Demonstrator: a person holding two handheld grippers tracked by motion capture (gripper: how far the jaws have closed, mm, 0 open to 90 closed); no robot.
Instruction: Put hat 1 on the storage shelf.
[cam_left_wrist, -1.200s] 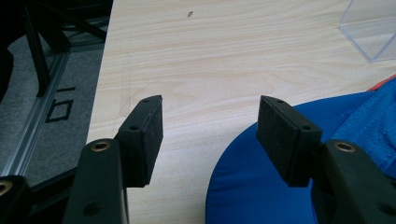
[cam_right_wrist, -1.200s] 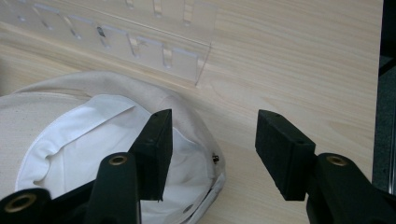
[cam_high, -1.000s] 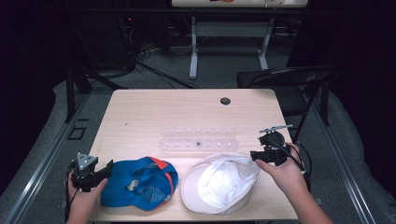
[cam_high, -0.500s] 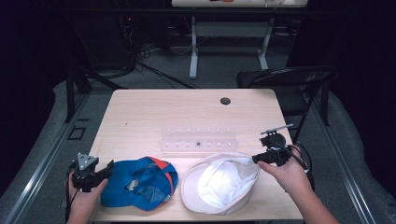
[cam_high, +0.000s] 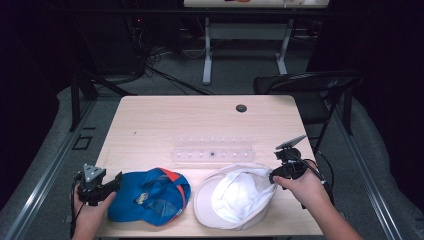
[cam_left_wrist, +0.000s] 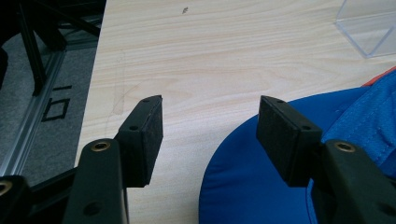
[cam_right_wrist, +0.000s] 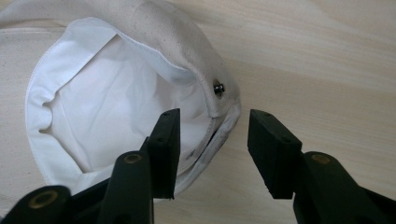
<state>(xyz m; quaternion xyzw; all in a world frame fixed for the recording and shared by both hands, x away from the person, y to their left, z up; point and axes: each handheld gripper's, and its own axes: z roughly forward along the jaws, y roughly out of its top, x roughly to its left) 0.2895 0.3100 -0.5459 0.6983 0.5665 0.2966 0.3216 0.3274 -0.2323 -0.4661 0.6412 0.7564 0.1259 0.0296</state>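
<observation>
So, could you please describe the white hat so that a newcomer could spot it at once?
On the wooden table, look along the near edge, just before the clear plastic tray. The white hat lies upside down at the right; its neighbour to the left is a blue cap.

The white hat (cam_right_wrist: 116, 107) is matt woven cloth with a metal eyelet, the blue cap (cam_high: 150, 195) stitched fabric, the table (cam_high: 200, 120) smooth pale wood-grain, the rack (cam_high: 212, 150) clear plastic.
</observation>
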